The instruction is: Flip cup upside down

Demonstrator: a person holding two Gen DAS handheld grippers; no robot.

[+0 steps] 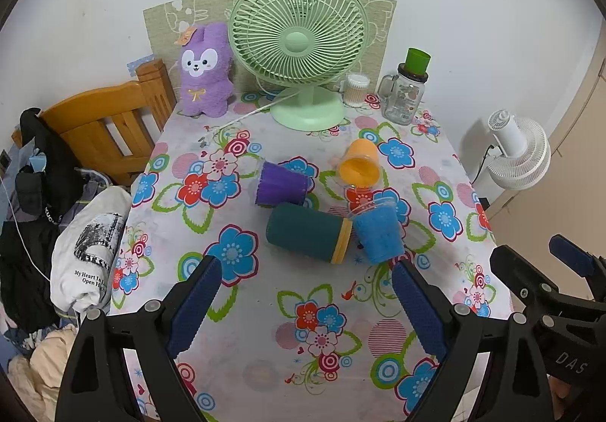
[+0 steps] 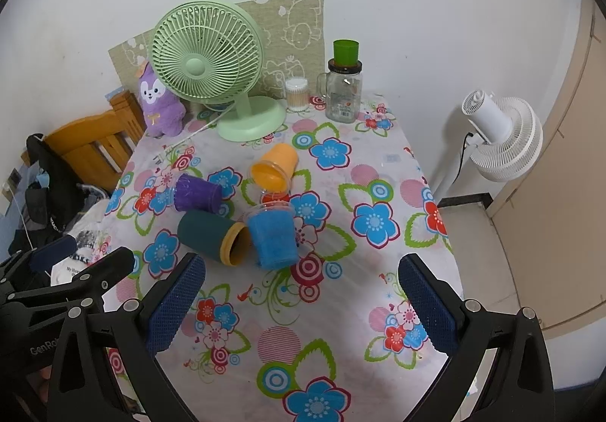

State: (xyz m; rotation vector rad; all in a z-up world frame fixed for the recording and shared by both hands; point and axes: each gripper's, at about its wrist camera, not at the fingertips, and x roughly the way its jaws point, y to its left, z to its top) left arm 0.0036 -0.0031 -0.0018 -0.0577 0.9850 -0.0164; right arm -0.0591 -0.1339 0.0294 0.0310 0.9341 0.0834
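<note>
Several cups lie on their sides mid-table: a dark green cup with a yellow rim [image 1: 306, 232] [image 2: 212, 234], a blue cup [image 1: 378, 231] [image 2: 272, 236], a purple cup [image 1: 282, 184] [image 2: 197, 192] and an orange cup [image 1: 360, 164] [image 2: 274, 168]. My left gripper [image 1: 306, 308] is open and empty, a little short of the green and blue cups. My right gripper [image 2: 303, 304] is open and empty, also short of them. The right gripper shows at the right edge of the left wrist view [image 1: 545, 270]; the left gripper shows at the left edge of the right wrist view [image 2: 83, 259].
A green desk fan [image 1: 299, 43] [image 2: 206, 51], a purple plush [image 1: 204, 70], a cotton-swab jar [image 1: 356, 89] and a glass jar topped by a green cup [image 1: 407, 92] stand at the back. A wooden chair [image 1: 106, 126] and clothes are left; a white floor fan [image 2: 500, 138] is right.
</note>
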